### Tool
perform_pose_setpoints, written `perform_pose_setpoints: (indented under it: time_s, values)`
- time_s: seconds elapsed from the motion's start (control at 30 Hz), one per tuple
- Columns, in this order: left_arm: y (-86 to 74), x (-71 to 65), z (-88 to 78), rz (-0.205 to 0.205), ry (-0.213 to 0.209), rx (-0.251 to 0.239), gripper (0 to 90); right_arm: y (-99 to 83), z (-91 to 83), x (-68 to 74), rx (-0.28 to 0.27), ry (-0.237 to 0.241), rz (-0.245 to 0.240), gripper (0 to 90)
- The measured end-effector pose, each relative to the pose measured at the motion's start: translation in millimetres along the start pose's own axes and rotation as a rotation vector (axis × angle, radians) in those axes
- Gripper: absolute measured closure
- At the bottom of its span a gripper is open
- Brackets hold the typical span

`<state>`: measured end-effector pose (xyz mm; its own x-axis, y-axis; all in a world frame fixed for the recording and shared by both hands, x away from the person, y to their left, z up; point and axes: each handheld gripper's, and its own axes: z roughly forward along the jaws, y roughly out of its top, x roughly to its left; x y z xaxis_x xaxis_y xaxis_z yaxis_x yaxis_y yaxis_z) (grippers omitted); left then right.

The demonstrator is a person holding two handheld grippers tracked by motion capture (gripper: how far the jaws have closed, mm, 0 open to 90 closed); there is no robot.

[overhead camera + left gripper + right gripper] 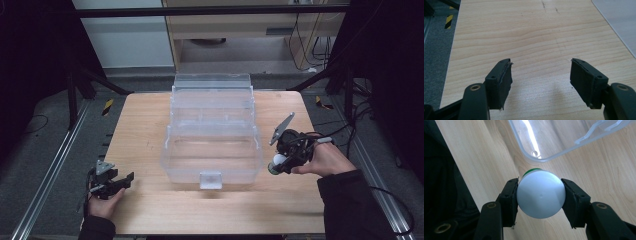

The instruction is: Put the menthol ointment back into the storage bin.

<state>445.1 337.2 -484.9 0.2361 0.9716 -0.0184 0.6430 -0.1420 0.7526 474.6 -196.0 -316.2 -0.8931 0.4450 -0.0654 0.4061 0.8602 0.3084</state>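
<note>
So the right claw [539, 195] is clamped on a small white-capped bottle [541, 196], one pad pressing each side of the round white cap, and there's a sliver of green peeking out behind the cap in the right gripper view. In the high view the bottle [276, 164] is up off the desk [145, 130], held in the air just to the right of the clear plastic box [212, 132], near its front right corner but not touching it. The person's right hand [325, 159] wraps the gripper from the right, with its cable trailing off over the desk edge. From the right gripper view you can see the box's rounded corner [544, 145] just beyond the bottle, with bare wood in between. The box itself sits about mid-desk, open, with tiered see-through trays stepping back toward the far edge and a little latch on the front wall. The left claw [541, 75] is released, jaws spread wide with nothing but wood grain between them. In the high view it [120, 181] sits low at the front left corner of the desk, well apart from the box, with the left hand [105, 202] holding it from below.
</note>
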Motion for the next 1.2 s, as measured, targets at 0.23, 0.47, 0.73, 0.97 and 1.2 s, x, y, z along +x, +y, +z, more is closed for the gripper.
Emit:
perform_pose_setpoints:
  time_s: [0.23, 0.47, 0.73, 0.97, 1.2]
  values:
    - [0.1, 0.2, 0.0, 0.0, 0.001, 0.001, 33.3, 9.9, -2.1, -3.1, -0.002, -0.002, -0.001, 50.3]
    - [0.2, 0.2, 0.1, 0.0, -0.001, 0.0, 33.3, 20.5, -4.2, -6.7, -0.023, -0.006, -0.019, 50.3]
    - [0.4, 0.4, -0.3, 0.0, -0.001, -0.002, 33.3, 34.1, 0.7, -9.1, -0.025, 0.004, -0.021, 50.3]
    - [0.5, 0.6, -0.2, 0.001, -0.001, -0.001, 33.3, 45.1, 6.5, -11.5, -0.033, 0.004, -0.036, 50.3]
    - [0.6, 0.6, -0.2, 0.002, 0.0, -0.001, 33.3, 54.5, 14.6, -12.4, -0.048, 0.01, -0.044, 50.3]
